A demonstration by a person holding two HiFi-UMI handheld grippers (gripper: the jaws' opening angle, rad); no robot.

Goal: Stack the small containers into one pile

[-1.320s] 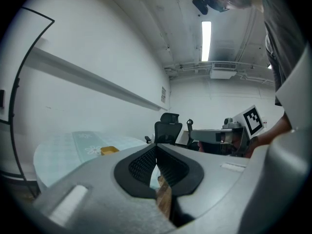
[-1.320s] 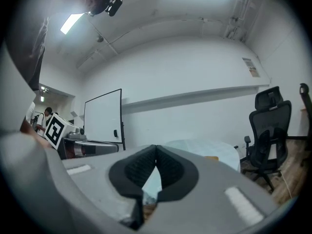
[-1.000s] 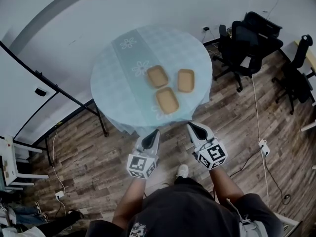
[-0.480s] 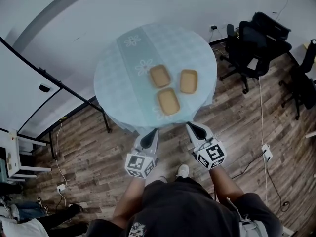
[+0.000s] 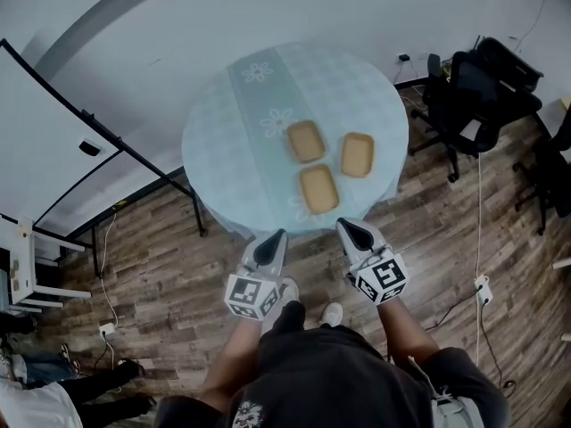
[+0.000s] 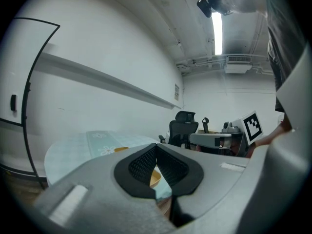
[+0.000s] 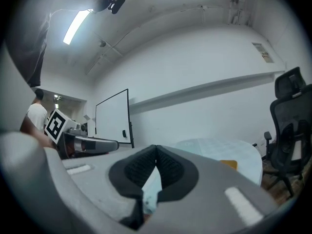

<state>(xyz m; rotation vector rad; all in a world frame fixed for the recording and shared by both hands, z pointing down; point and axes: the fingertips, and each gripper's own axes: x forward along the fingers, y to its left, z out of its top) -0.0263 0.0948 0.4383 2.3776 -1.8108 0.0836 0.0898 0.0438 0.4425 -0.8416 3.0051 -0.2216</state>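
Note:
Three small tan containers lie apart on the round table with its pale blue cloth: one at the back, one to the right, one nearest me. My left gripper and right gripper hover side by side just short of the table's near edge, both shut and empty. In the left gripper view the jaws meet at the tips, with a container seen beyond them. In the right gripper view the jaws are also together, and a container shows on the table to the right.
Black office chairs stand right of the table. A whiteboard on a black frame runs along the left. Cables and a power strip lie on the wood floor. My feet are below the grippers.
The table and containers have shifted right and slightly nearer in the head view as I step toward them. Both grippers keep their places, shut.

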